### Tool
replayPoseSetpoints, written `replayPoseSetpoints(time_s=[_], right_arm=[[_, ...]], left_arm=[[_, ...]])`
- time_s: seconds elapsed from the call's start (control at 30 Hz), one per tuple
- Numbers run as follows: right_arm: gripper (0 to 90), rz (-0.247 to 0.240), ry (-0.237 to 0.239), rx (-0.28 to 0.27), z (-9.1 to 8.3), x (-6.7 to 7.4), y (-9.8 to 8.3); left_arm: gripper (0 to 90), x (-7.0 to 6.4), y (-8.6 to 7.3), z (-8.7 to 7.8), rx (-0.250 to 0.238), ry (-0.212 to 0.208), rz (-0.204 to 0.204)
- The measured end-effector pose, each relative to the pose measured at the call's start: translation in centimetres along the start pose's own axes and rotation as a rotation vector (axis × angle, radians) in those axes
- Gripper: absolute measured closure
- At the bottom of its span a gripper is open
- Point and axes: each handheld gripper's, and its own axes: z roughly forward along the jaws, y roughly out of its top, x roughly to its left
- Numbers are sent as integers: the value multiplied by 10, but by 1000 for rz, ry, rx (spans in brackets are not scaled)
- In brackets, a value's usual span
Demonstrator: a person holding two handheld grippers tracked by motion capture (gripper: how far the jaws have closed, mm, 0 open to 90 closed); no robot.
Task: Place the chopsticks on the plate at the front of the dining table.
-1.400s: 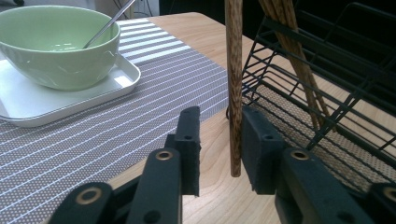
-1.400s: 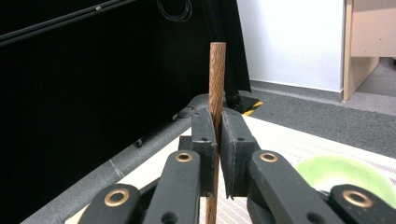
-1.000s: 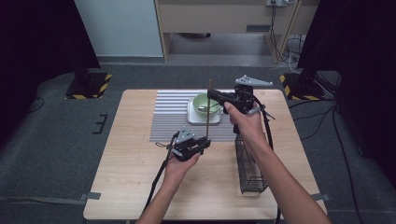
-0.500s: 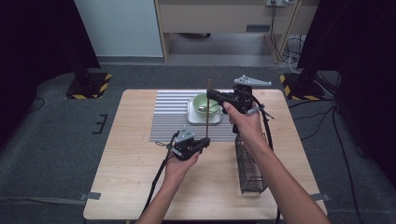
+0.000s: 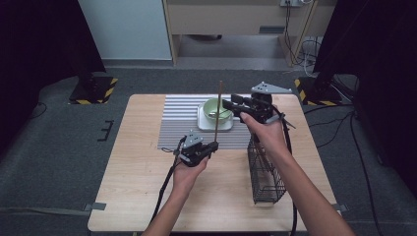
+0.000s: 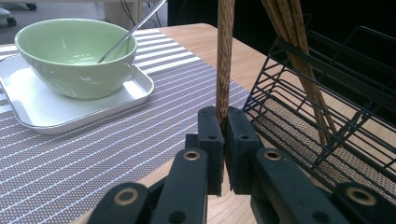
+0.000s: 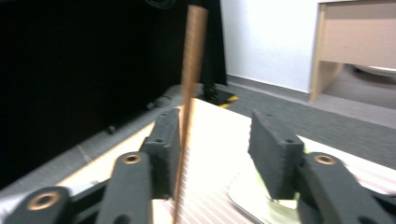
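Note:
A brown wooden chopstick (image 5: pixel 218 110) stands upright over the striped placemat (image 5: pixel 179 125). My left gripper (image 5: pixel 211 146) is shut on the chopstick's (image 6: pixel 224 60) lower end, pads tight against it on both sides (image 6: pixel 224 126). My right gripper (image 5: pixel 227 104) reaches in from the right at the chopstick's upper part. Its jaws have just been opening and now stand open (image 7: pixel 217 126), with the chopstick (image 7: pixel 189 93) between them, close to the left pad and clear of the right one. Behind sits a green bowl (image 6: pixel 74 56) with a metal spoon (image 6: pixel 126 37) on a white tray (image 6: pixel 46 112).
A black wire basket (image 5: pixel 265 172) stands on the table's right side, under my right forearm. More chopsticks (image 6: pixel 294 46) lean in the basket (image 6: pixel 327 116). The wooden table (image 5: pixel 128 187) has bare room at left and front. Floor cables lie beyond the right edge.
Both hands have kept their places and the chopstick still stands upright. The right gripper's jaws look wider apart than before.

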Motion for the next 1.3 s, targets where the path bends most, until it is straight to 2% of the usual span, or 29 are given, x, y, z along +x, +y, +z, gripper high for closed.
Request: replayPoseSetpoints(time_s=[0.03,0.07,0.1,0.17,0.3,0.4,0.43,0.5,0.57,0.63,0.77,0.9,0.97,1.1,1.3], right_arm=[[418,-37,-49,10,-7,-3,0],[418,-37,-49,10,-7,-3,0],[361,-53,-84,9,-14,-7,0],[347,-54,-93,6,-18,-9,1],[285,-55,-145,-18,-36,-21,1],[254,-52,-182,-19,-48,-32,-2],[241,-41,-213,-28,-55,-40,-5],[236,-34,-223,-28,-58,-43,-7],[217,-22,-268,-25,-67,-57,-14],[212,-17,-277,-26,-68,-60,-15],[187,2,-322,-23,-78,-76,-24],[140,28,-370,-4,-86,-92,-39],[131,30,-383,5,-87,-96,-44],[116,16,-454,39,-91,-110,-63],[109,65,-490,55,-97,-128,-90]], left_arm=[[857,1,1,-1,0,5,-1],[857,1,1,-1,0,5,-1],[856,3,1,-2,2,12,1],[857,5,2,-3,1,25,-3],[857,8,6,-7,-9,51,-5],[856,10,9,-9,-11,71,0],[857,11,10,-10,-12,74,-2],[856,12,10,-11,-14,81,-4],[856,13,12,-11,-13,94,0],[856,13,12,-12,-14,98,-1],[856,15,15,-14,-13,108,-3],[855,18,17,-17,-16,114,-3],[856,19,17,-17,-20,113,-8],[856,20,17,-18,-18,121,-5],[856,22,19,-20,-20,137,-8]])
